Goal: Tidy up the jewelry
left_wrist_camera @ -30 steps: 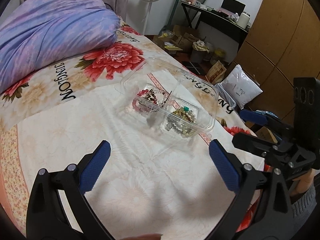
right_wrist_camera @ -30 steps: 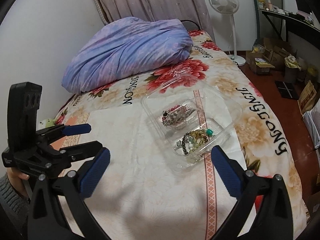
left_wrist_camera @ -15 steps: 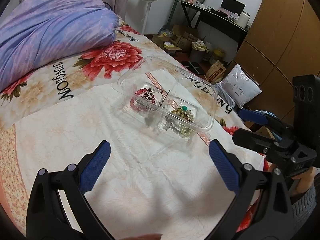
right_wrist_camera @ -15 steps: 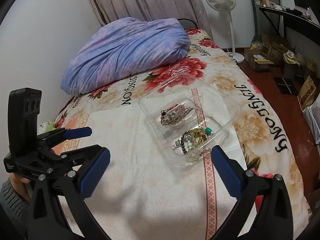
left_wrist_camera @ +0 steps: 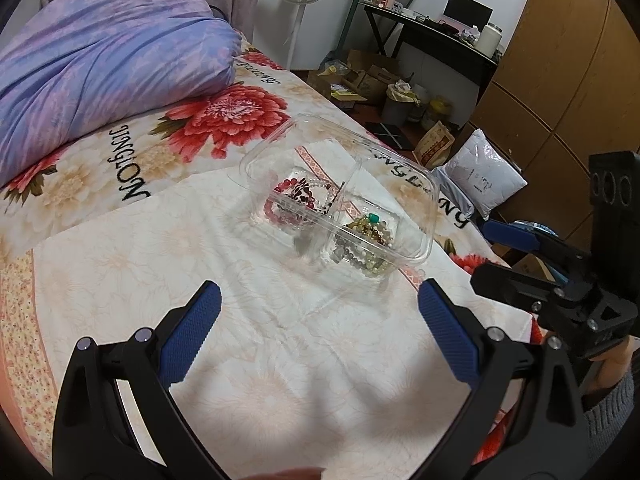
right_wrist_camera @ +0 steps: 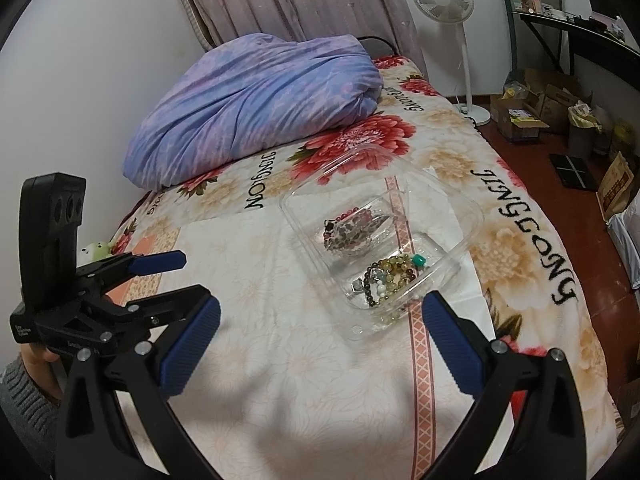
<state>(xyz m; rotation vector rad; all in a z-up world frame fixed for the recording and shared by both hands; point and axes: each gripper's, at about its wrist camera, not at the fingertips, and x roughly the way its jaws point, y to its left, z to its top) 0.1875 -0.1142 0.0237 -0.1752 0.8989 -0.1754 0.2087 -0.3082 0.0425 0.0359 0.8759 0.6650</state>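
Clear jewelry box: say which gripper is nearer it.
Right, it seems. The right gripper sits just short of the clear jewelry box; the left gripper hangs farther back, off its other side.

Both tongs, left [left_wrist_camera: 318, 312] and right [right_wrist_camera: 320, 320], gape wide, empty.

Floral bed [right_wrist_camera: 320, 400], purple duvet [right_wrist_camera: 256, 100], clear jewelry box [right_wrist_camera: 460, 216] on it

Both tools share one build. The left gripper [left_wrist_camera: 318, 322] has matte black angular arms, ribbed blue pads [left_wrist_camera: 191, 332] and silver round-head screws at the pivots. The right gripper [right_wrist_camera: 320, 334] matches it. Behind each black handle block: bare skin and a grey ribbed knit sleeve [left_wrist_camera: 610, 416].
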